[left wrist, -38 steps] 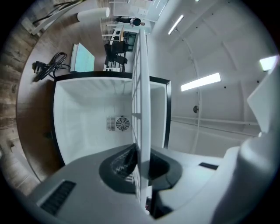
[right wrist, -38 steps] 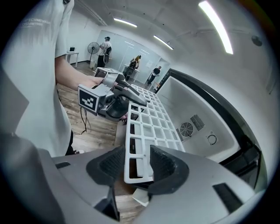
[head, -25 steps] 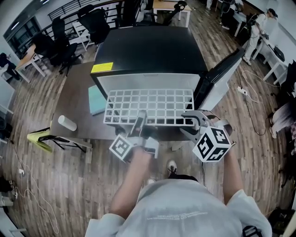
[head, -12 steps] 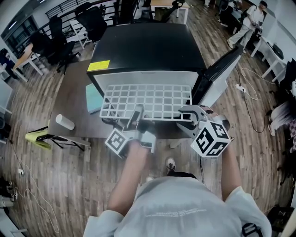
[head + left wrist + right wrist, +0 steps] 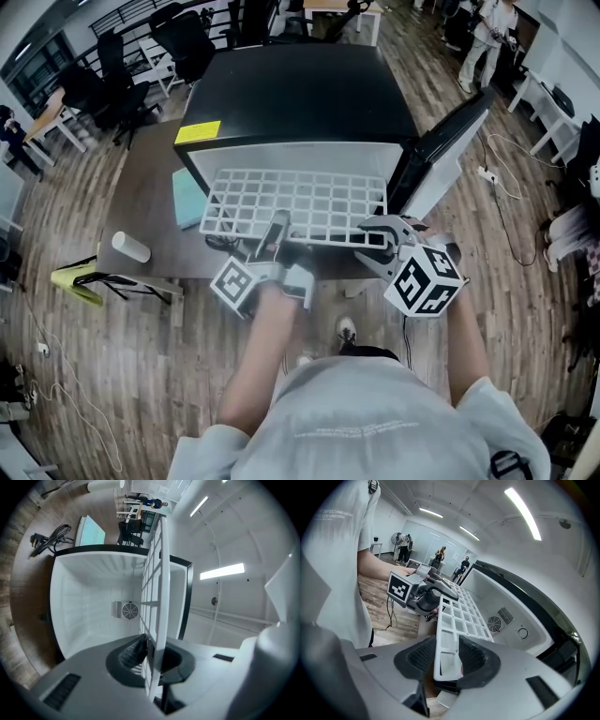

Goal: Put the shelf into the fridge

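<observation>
A white cup lies on the brown counter at far left. The left gripper has its jaws clamped on the near rim of the white grid shelf. The shelf lies flat at the mouth of the black fridge, with its far edge over the white interior. The right gripper has its jaws closed on the shelf's near right corner, beside the open fridge door.
</observation>
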